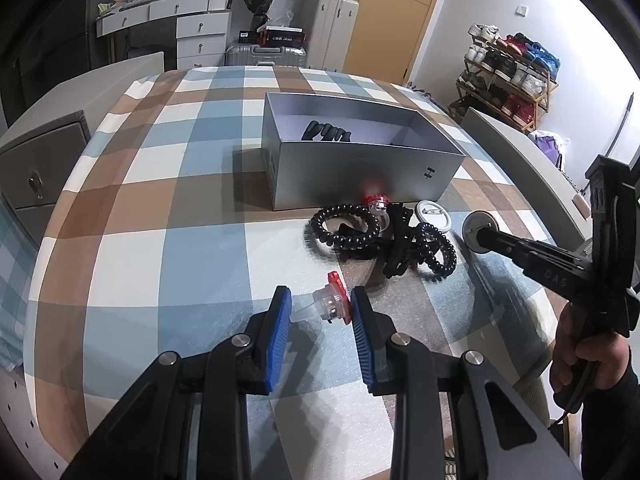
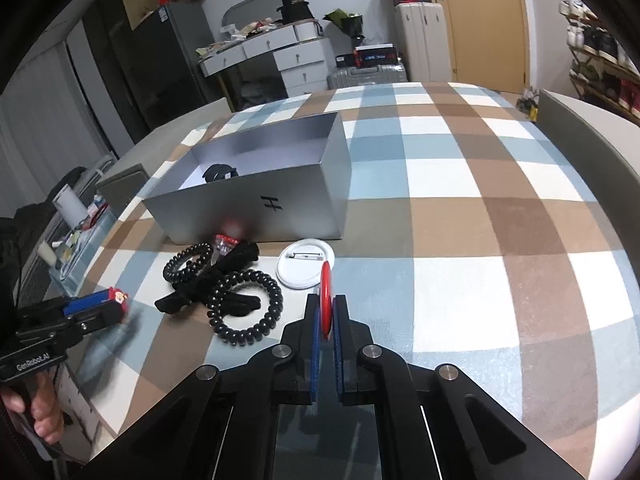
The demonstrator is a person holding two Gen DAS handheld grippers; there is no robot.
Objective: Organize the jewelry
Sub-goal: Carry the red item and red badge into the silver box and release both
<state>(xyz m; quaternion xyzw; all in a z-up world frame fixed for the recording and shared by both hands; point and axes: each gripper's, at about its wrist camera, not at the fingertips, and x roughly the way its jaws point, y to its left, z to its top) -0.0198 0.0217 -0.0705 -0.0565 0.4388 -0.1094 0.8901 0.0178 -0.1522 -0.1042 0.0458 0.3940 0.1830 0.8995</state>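
Note:
My left gripper (image 1: 320,300) is shut on a clear plastic ring with a red top (image 1: 330,303), held above the checked tablecloth; it also shows in the right wrist view (image 2: 116,298). My right gripper (image 2: 327,312) is shut on a round red badge (image 2: 327,298), seen edge-on; its metal back shows in the left wrist view (image 1: 478,231). An open silver box (image 1: 360,168) (image 2: 256,204) stands ahead with a black hair claw (image 1: 326,131) inside. In front of it lie black spiral hair ties (image 1: 346,226) (image 2: 248,300), a black clip (image 1: 400,240), a second red-topped ring (image 1: 378,202) and a white badge (image 2: 306,262).
The table has a blue, brown and white checked cloth (image 2: 460,184). Grey chairs (image 1: 520,152) flank it. Behind are a white dresser (image 1: 192,20), suitcases (image 1: 332,28), a shoe rack (image 1: 508,68) and a wooden door (image 1: 396,8).

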